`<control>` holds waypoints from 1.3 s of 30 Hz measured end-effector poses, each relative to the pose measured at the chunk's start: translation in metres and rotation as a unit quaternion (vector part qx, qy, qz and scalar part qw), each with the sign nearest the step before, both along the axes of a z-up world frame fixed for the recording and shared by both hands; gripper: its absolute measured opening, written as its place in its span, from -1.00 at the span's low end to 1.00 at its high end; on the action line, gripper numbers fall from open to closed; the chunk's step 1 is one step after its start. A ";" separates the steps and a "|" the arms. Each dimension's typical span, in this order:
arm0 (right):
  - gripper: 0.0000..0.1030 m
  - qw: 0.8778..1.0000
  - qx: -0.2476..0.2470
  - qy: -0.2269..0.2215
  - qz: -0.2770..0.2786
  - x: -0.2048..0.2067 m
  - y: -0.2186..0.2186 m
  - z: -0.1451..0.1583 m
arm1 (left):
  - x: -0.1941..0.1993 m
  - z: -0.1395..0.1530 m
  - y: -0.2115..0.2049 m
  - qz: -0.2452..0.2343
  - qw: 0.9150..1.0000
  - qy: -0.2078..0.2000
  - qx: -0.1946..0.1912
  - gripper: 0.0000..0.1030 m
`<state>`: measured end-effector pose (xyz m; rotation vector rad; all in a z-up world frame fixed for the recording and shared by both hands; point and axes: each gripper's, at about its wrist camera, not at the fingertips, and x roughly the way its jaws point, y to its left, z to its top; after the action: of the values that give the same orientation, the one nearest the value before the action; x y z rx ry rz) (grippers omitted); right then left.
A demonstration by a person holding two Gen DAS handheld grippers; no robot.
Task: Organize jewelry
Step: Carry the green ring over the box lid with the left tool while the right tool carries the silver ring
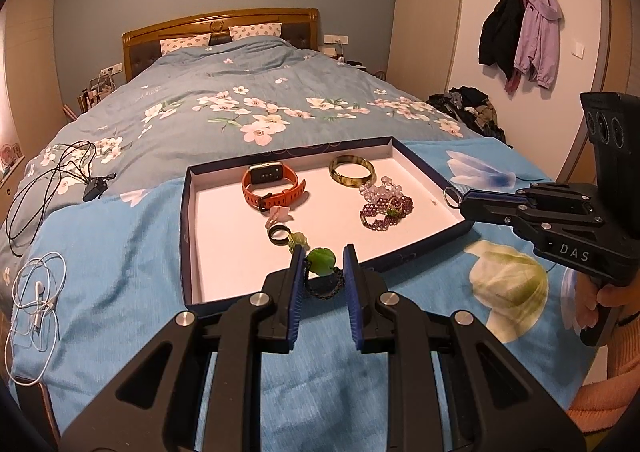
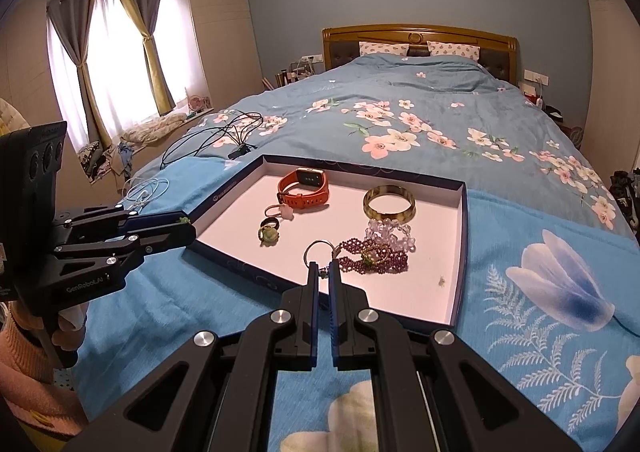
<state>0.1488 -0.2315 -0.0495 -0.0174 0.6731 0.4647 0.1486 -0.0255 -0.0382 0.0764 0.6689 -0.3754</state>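
A shallow dark-blue tray (image 1: 186, 219) (image 2: 462, 252) lies on the bed. In it are an orange watch (image 1: 272, 181) (image 2: 306, 185), an amber bangle (image 1: 352, 170) (image 2: 389, 202), purple and clear bead bracelets (image 1: 386, 207) (image 2: 380, 248) and small rings (image 1: 279, 232) (image 2: 267, 232). My left gripper (image 1: 323, 262) (image 2: 184, 221) is shut on a green jade pendant (image 1: 320, 262) with a black braided cord, over the tray's near edge. My right gripper (image 2: 323, 266) (image 1: 460, 196) is shut on a thin silver ring (image 2: 319, 250) (image 1: 451, 195) above the tray's right side.
A bright blue flowered cloth (image 1: 120, 272) lies under the tray on the floral duvet (image 1: 240, 91). Black charger cable (image 1: 52, 171) and white earphones (image 1: 38, 292) lie to the left. Headboard and wall pictures stand far back; coats hang at right.
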 end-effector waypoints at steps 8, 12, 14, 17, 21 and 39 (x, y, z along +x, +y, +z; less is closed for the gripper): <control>-0.94 1.000 -0.002 -0.005 0.001 0.005 0.002 0.004 | 0.009 0.002 0.000 0.004 1.000 -0.004 0.000 -0.62; -0.94 1.000 -0.003 -0.006 0.000 0.007 0.002 0.004 | 0.013 0.001 0.000 0.004 1.000 -0.002 -0.003 -0.62; -0.94 1.000 -0.003 -0.005 0.000 0.008 0.002 0.004 | 0.014 0.002 0.001 0.004 1.000 -0.002 -0.002 -0.62; -0.94 1.000 -0.003 -0.005 -0.001 0.010 0.002 0.004 | 0.015 0.002 0.001 0.005 1.000 -0.003 -0.002 -0.62; -0.94 1.000 -0.004 -0.005 -0.002 0.014 0.002 0.004 | 0.018 0.002 0.000 0.007 1.000 -0.003 -0.002 -0.62; -0.94 1.000 0.006 -0.001 -0.002 0.026 0.000 0.003 | 0.032 0.003 0.000 0.011 1.000 -0.006 -0.001 -0.62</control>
<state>0.1753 -0.2316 -0.0467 -0.0051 0.6682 0.4642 0.1806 -0.0257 -0.0353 0.0693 0.6572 -0.3537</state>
